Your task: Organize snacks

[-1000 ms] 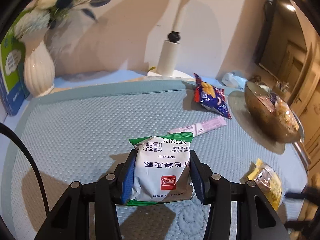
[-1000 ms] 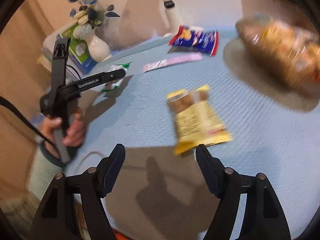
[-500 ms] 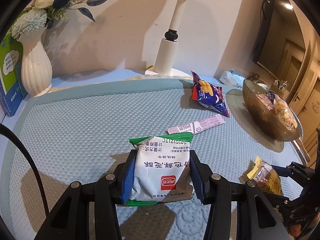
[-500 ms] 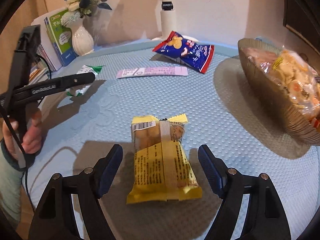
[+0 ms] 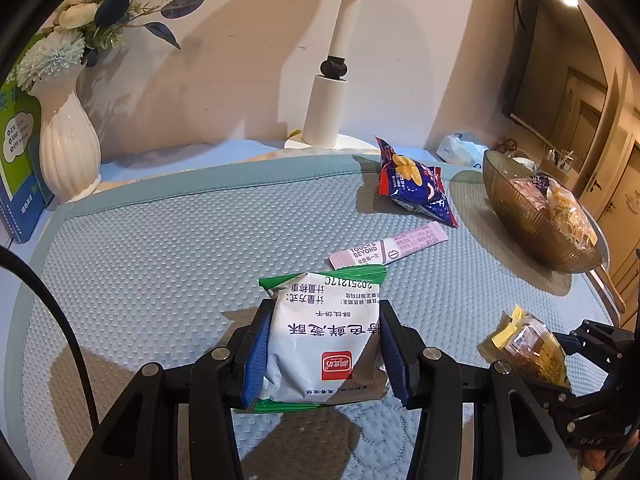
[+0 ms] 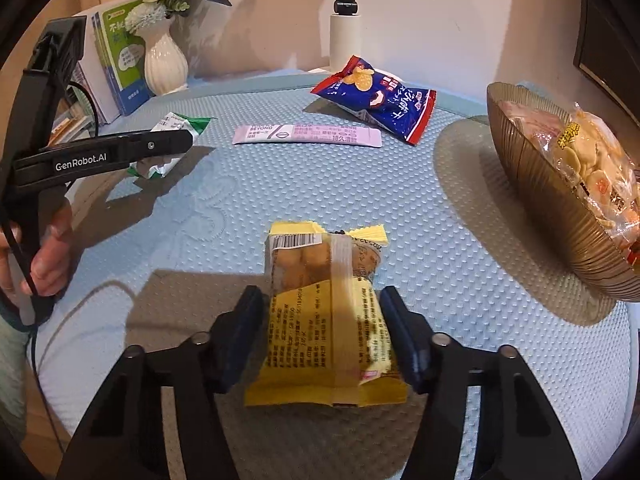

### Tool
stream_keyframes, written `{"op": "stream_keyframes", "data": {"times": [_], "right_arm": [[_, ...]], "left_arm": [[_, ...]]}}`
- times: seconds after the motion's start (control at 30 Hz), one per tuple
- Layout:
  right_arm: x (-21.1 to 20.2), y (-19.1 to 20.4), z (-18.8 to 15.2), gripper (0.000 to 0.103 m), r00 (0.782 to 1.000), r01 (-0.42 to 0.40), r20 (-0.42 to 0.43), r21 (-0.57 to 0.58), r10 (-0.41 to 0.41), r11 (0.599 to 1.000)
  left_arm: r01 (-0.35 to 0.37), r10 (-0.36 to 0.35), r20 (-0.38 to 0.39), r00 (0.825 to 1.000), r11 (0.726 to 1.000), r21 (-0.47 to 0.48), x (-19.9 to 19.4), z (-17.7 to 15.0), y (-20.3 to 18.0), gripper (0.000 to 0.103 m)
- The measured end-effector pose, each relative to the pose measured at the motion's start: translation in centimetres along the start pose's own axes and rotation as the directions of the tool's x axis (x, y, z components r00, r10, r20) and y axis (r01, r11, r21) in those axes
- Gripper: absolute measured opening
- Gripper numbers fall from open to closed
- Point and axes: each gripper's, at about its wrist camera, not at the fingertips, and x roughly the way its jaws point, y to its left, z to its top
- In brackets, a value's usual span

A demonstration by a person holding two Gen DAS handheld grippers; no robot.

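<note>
Left wrist view is showing the left hand-held gripper [image 5: 323, 354] clamping its blue-padded jaws on both sides of a white-and-green snack packet [image 5: 322, 338], puffy and glossy, sitting at 6 o'clock on the dimpled light-blue mat [image 5: 160, 248] covering the desk. Right wrist view is showing the right hand-held gripper [image 6: 325, 338] with jaws apart, straddling a crinkly yellow snack packet [image 6: 326, 320] lying flat at 6 o'clock; whether the pads are touching it cannot be told. At 9 o'clock there, the person's left hand [image 6: 50, 248] is gripping the left tool's black handle. A ribbed, brownish bowl [image 6: 532, 200] holding snacks is resting at 3 o'clock, a blue chip bag [image 6: 376, 98] at 12 o'clock, and a flat pink sachet [image 6: 306, 135] beside it.
</note>
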Motion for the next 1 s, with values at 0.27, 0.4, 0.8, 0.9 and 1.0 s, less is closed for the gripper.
{"op": "stream_keyframes", "data": {"times": [0.27, 0.4, 0.8, 0.9, 1.0], "right_arm": [[-0.6, 0.2, -0.1, 0.048, 1.000, 0.006, 0.023, -0.008, -0.005, 1.000], [-1.7, -0.1, -0.4, 0.047, 0.998, -0.013, 0.058, 0.011, 0.012, 1.000], [-8.9, -5.8, -1.6, 0.010, 0.987, -0.056, 0.158, 0.118, 0.037, 0.991], [-8.0, -7.1, -2.2, 0.018, 0.978, -0.198, 0.098, 0.165, 0.183, 0.966], [-7.2, -6.3, -2.8, 0.073, 0.966, -0.256, 0.067, 0.166, 0.248, 0.952]], "left_arm": [[0.001, -0.001, 0.001, 1.000, 1.000, 0.002, 0.0, 0.0, 0.0, 0.048], [-0.035, 0.035, 0.026, 0.999, 0.999, 0.021, -0.5, -0.1, -0.4, 0.048], [0.033, -0.056, 0.135, 0.989, 0.986, 0.163, -4.1, 5.2, -8.4, 0.048], [0.051, -0.085, 0.157, 0.984, 0.977, 0.208, -4.5, 6.3, -10.7, 0.048], [0.055, -0.087, 0.141, 0.986, 0.974, 0.220, -4.0, 6.1, -11.7, 0.048]]}}
